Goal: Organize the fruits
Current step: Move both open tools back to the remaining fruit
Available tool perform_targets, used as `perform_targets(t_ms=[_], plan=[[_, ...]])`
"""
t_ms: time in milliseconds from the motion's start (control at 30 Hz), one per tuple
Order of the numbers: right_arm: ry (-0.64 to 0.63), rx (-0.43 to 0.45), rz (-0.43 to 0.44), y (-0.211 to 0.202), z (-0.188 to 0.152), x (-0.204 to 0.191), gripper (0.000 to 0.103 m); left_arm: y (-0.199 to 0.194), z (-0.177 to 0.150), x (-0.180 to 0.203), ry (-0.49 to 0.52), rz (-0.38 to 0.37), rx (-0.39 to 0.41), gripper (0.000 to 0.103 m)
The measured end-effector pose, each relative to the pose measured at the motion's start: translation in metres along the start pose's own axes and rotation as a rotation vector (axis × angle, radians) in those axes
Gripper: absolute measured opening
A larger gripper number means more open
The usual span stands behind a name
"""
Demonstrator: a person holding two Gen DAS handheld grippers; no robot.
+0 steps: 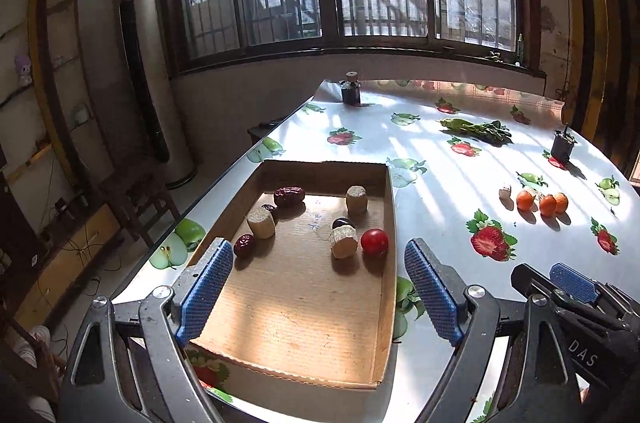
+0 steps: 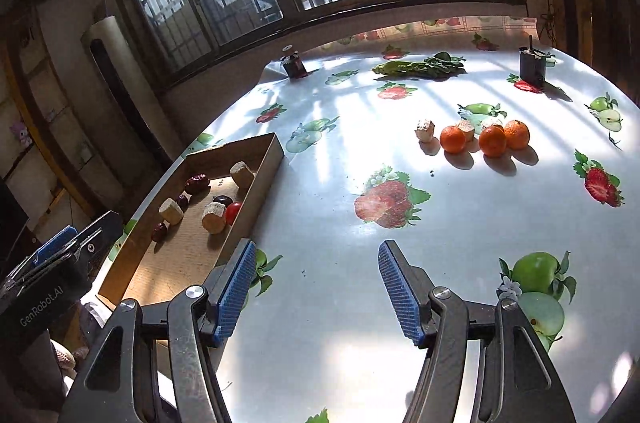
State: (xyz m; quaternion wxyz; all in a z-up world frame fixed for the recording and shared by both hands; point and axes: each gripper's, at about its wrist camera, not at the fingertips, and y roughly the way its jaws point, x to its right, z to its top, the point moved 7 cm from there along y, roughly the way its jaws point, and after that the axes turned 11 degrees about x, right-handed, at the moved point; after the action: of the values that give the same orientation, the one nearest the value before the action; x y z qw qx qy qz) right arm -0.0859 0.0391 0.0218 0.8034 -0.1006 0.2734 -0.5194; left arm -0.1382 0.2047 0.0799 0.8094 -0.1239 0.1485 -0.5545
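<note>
A shallow cardboard tray (image 1: 387, 263) lies at the table's left edge. It holds red dates (image 1: 289, 196), beige cut stalk pieces (image 1: 261, 222), a dark fruit (image 1: 343, 223) and a red cherry tomato (image 1: 374, 241). My left gripper (image 1: 319, 246) hangs open above the tray's near half, nothing between its blue pads. Three small oranges (image 2: 492, 141) sit in a row far right on the table, with beige pieces (image 2: 425, 130) beside them. My right gripper (image 2: 318, 247) is open over bare tablecloth, right of the tray (image 2: 276, 159) and well short of the oranges.
Leafy greens (image 2: 420, 67) lie at the back of the table. A dark jar (image 2: 295, 65) stands at the back left, a black container (image 2: 532, 65) at the back right. The fruit-print tablecloth (image 2: 360, 343) is sunlit. Behind the table is a barred window.
</note>
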Motion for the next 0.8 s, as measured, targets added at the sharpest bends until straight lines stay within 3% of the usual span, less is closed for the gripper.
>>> perform_targets(t_ms=[467, 667, 800], plan=[[0.049, 0.031, -0.018, -0.009, -0.001, 0.023, 0.07, -0.008, -0.005, 0.029, 0.045, -0.055, -0.01, 0.087], [0.037, 0.013, -0.058, -0.002, -0.003, 0.026, 0.07, -0.013, 0.008, 0.029, -0.029, -0.169, 0.068, 0.087], [0.044, 0.044, -0.073, -0.005, 0.003, 0.031, 0.07, -0.019, 0.024, 0.028, -0.101, -0.236, 0.117, 0.087]])
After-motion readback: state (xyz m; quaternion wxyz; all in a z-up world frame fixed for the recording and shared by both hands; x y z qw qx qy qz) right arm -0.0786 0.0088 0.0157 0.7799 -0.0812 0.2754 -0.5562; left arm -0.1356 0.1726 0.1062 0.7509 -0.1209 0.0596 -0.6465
